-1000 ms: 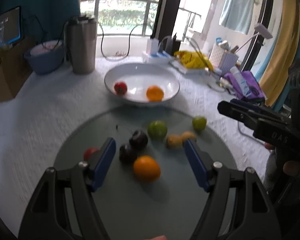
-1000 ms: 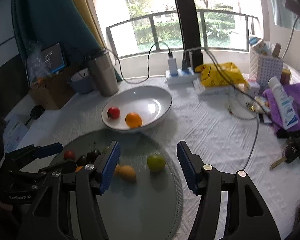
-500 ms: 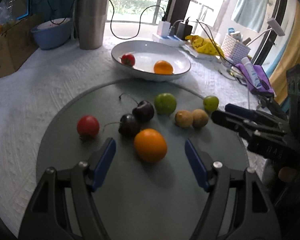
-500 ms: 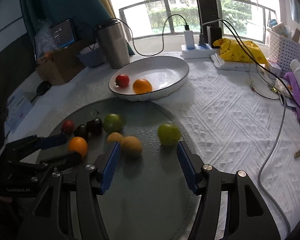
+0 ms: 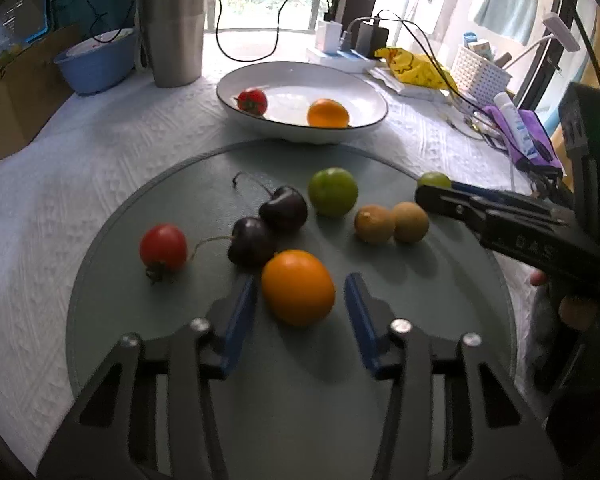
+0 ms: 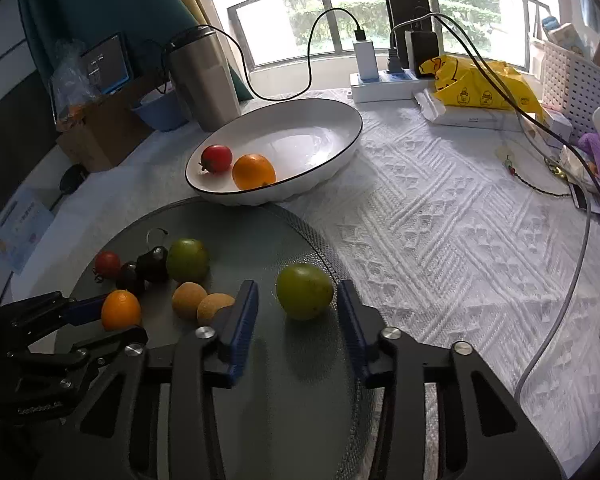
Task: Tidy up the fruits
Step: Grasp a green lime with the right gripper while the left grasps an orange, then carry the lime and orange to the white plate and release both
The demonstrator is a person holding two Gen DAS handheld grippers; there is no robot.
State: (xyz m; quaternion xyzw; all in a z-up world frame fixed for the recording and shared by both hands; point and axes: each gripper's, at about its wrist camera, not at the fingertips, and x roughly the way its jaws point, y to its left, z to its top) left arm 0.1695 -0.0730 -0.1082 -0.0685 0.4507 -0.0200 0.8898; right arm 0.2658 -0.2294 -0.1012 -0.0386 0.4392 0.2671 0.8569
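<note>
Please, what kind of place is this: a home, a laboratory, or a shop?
Most likely a lived-in home, at a table by a balcony window. A white embossed tablecloth covers the table, chargers sit in a power strip, and a towel hangs in the background.

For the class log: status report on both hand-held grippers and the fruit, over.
Left hand-held gripper open, straddling round orange citrus. Right hand-held gripper open around green round fruit. Two dark cherries close behind the orange.

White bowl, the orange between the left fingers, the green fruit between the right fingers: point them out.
white bowl (image 6: 340,152), right wrist view, bare right rim.
orange (image 5: 298,287), left wrist view, centre.
green fruit (image 6: 305,291), right wrist view, centre.
</note>
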